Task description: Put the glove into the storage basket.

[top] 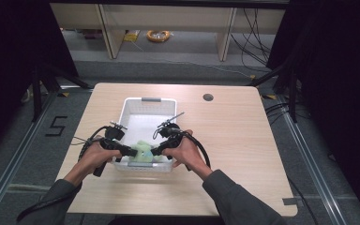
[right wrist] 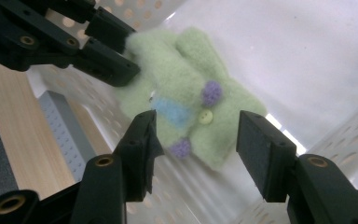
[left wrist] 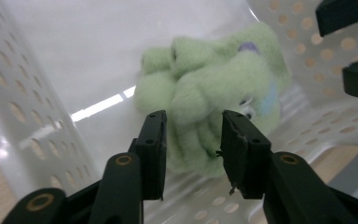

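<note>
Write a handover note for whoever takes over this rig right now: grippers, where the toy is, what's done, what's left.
Left gripper: open, jaws astride a limb of the green plush toy, pads not pressing as far as I can tell.
Right gripper: open, jaws either side of the toy's body, clear gaps.
Toy: lying in the white perforated basket, at its near end, on the wooden table.
Done: toy appears placed in the basket.
Left: probably draw both grippers back out of the basket.
</note>
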A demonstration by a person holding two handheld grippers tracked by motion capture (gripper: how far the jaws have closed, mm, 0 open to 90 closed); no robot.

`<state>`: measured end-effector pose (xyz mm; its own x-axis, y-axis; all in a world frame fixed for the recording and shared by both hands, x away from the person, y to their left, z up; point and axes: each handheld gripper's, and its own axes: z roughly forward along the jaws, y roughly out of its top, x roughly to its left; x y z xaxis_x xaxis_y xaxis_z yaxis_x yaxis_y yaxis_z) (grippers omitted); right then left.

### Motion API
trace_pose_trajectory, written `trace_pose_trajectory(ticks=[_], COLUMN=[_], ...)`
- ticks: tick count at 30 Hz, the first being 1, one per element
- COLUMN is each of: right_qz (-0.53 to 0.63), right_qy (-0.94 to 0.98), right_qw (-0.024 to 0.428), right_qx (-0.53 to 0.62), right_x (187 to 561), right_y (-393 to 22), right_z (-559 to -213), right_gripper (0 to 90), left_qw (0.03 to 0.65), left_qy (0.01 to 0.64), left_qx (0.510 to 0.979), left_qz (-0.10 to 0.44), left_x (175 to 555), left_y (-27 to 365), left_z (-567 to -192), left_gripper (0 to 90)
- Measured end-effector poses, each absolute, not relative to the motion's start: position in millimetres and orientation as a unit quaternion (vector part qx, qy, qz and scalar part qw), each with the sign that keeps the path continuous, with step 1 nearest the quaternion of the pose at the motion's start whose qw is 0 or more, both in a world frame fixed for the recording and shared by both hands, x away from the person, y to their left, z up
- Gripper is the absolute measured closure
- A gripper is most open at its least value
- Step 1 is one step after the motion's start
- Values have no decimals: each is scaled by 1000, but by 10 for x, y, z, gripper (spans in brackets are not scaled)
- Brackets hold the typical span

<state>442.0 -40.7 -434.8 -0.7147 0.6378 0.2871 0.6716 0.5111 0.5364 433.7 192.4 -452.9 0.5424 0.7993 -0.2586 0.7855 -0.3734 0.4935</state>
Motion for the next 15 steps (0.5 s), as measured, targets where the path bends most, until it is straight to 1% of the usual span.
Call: trace_pose_trajectory(ticks=[1, 2, 7, 10, 13, 14, 15], right_qz=[-320, -323, -329, -335, -340, -339, -338], right_qy=[-869, -868, -866, -864, -864, -861, -861], right_qw=[26, 28, 31, 34, 31, 34, 27], right_qx=[-377, -376, -376, -374, -371, -379, -379], right_x=[4420, 4417, 4406, 4407, 4401, 4391, 4391], right_y=[-407, -414, -472, -496, -536, -564, -586], right_z=[-4348, -4337, -4271, -4251, -4215, -4188, -4177], right_gripper=[486, 482, 462, 461, 449, 441, 439], left_qw=[293, 286, 309, 312, 322, 326, 326], left_qy=[485, 476, 489, 484, 484, 482, 482], left_qx=[824, 831, 815, 817, 813, 812, 812], left_qz=[17, 18, 28, 33, 40, 42, 42], left_x=[4336, 4347, 4336, 4318, 4282, 4257, 4257], left_y=[1922, 1943, 1921, 1914, 1895, 1878, 1878], left_z=[-4516, -4496, -4422, -4389, -4333, -4306, -4306], left_gripper=[585, 583, 558, 555, 529, 502, 483])
